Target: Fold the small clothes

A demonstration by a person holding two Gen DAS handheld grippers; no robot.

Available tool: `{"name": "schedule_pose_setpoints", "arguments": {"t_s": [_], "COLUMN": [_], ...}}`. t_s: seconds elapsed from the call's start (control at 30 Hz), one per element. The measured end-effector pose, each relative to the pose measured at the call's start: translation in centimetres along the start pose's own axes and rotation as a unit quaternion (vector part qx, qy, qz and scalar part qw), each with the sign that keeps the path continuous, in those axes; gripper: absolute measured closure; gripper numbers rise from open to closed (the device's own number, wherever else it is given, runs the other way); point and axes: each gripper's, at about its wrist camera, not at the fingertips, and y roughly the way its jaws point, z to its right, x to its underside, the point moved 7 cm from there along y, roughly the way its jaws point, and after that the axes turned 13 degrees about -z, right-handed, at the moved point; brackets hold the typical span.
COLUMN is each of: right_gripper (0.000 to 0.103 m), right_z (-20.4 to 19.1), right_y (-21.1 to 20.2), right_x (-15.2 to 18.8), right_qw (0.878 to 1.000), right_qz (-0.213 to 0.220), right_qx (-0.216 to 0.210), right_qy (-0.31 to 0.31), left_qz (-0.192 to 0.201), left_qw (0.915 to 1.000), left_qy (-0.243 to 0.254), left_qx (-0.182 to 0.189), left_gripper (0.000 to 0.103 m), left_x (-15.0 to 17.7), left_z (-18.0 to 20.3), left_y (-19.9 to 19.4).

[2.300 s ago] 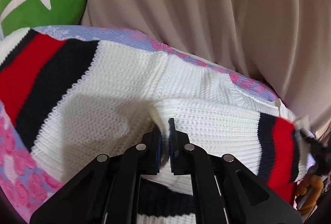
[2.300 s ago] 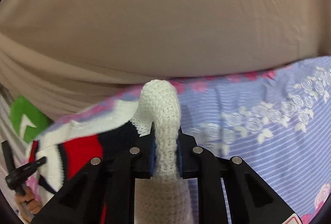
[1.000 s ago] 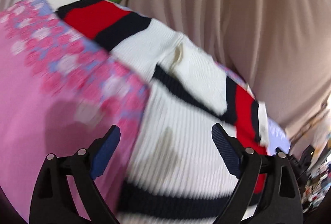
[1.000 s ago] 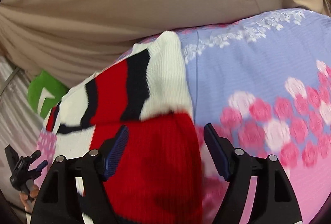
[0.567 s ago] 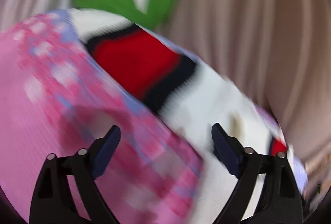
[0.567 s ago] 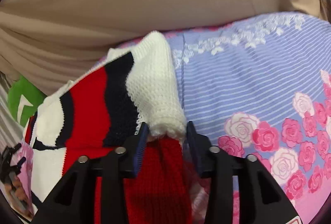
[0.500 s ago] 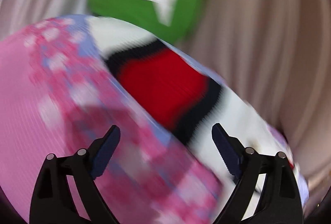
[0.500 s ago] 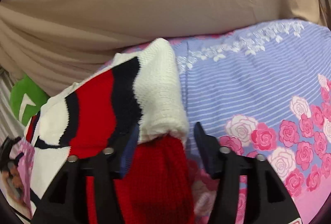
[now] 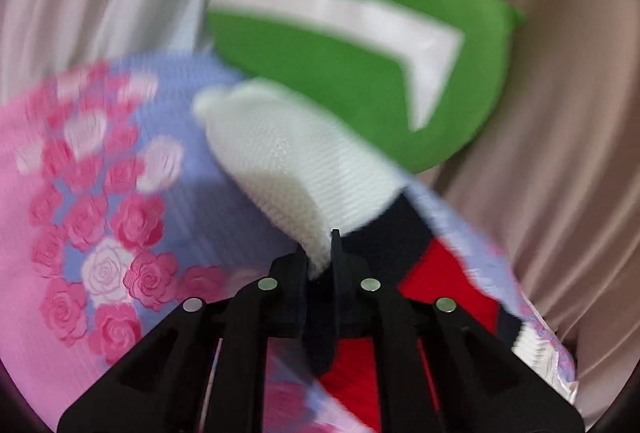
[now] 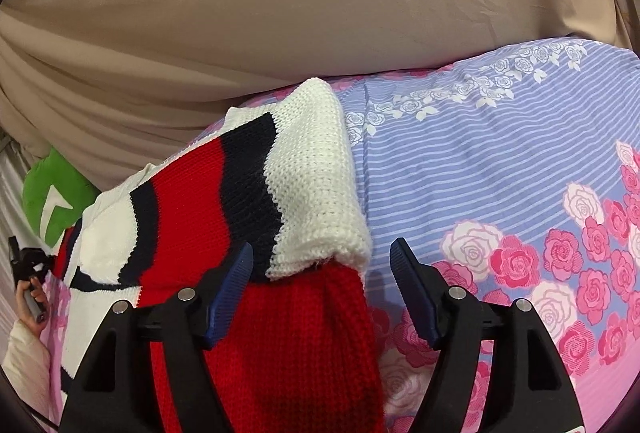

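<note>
We find the sweater (image 10: 224, 201) lying on the floral sheet (image 10: 500, 161), partly folded: a striped sleeve with a white cuff is laid across the red body, while the far sleeve and the final folds look to us still undone.

The left gripper (image 9: 320, 253) is clamped tight on a white knit edge, apparently the other cuff, though blur makes that uncertain. The right gripper (image 10: 320, 273) stands wide, its jaws opening; the cuff and red knit lie between them, and neither pad touches the fabric.

The left view alone shows that pinch and the green cushion (image 9: 352, 41) close behind it. The right view alone shows the laid-over sleeve, the spread of the body, and, at its left edge, a hand (image 10: 30, 297) holding the other tool.
</note>
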Motion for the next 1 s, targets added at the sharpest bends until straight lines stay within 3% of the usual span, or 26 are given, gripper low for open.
{"name": "schedule_pose_setpoints", "arguments": {"t_s": [0.1, 0.17, 0.23, 0.3, 0.37, 0.4, 0.47, 0.53, 0.6, 0.7, 0.8, 0.87, 1.0], "right_gripper": [0.034, 0.034, 0.034, 0.033, 0.031, 0.03, 0.03, 0.029, 0.028, 0.028, 0.028, 0.028, 0.028], "right_z": [-0.3, -0.3, -0.3, 0.0, 0.3, 0.6, 1.0, 0.6, -0.7, -4.2, -9.0, -12.4, -19.7], "right_y": [-0.2, -0.6, -1.1, -1.7, -2.5, -3.2, -4.4, -5.5, -6.0, -5.2, -2.7, -0.5, 4.9], "right_x": [0.0, 0.0, 0.0, 0.0, 0.0, 0.1, 0.4, 0.9, 1.1, 0.7, -0.4, -0.8, 0.5], "right_qw": [1.0, 1.0, 0.999, 0.999, 0.998, 0.997, 0.995, 0.994, 0.995, 0.992, 0.985, 0.983, 0.969], "right_qz": [0.009, 0.019, 0.032, 0.046, 0.062, 0.074, 0.09, 0.095, 0.081, 0.041, -0.011, -0.035, -0.082], "right_qx": [0.002, 0.002, -0.002, -0.009, -0.019, -0.024, -0.03, -0.04, -0.06, -0.114, -0.161, -0.156, -0.081], "right_qy": [-0.005, -0.005, -0.003, 0.002, 0.01, 0.016, 0.024, 0.018, -0.002, -0.03, -0.056, -0.088, -0.217], "left_qz": [0.039, 0.047, 0.04, 0.006, -0.037, -0.062, -0.099, -0.129, -0.146, -0.122, -0.108, -0.111, -0.121], "left_qw": [0.9943, 0.9841, 0.9657, 0.9444, 0.9284, 0.9203, 0.913, 0.914, 0.9202, 0.9454, 0.9624, 0.9695, 0.9722], "left_qy": [0.091, 0.153, 0.223, 0.288, 0.328, 0.346, 0.357, 0.344, 0.314, 0.248, 0.189, 0.154, 0.13], "left_qx": [0.039, 0.078, 0.128, 0.158, 0.17, 0.172, 0.17, 0.172, 0.182, 0.173, 0.163, 0.155, 0.153], "left_gripper": [0.096, 0.096, 0.095, 0.093, 0.088, 0.081, 0.071, 0.07, 0.066, 0.045, 0.041, 0.041, 0.042], "left_x": [1.9, 4.8, 9.6, 16.0, 22.1, 25.6, 29.9, 32.1, 31.1, 27.2, 23.6, 22.1, 22.0], "left_z": [7.5, 13.6, 20.6, 26.6, 30.0, 31.1, 31.2, 29.3, 25.9, 20.1, 15.3, 13.4, 12.6], "left_y": [-5.1, -8.2, -11.0, -12.0, -11.0, -10.0, -8.2, -7.3, -6.9, -7.9, -8.0, -7.4, -5.5]}}
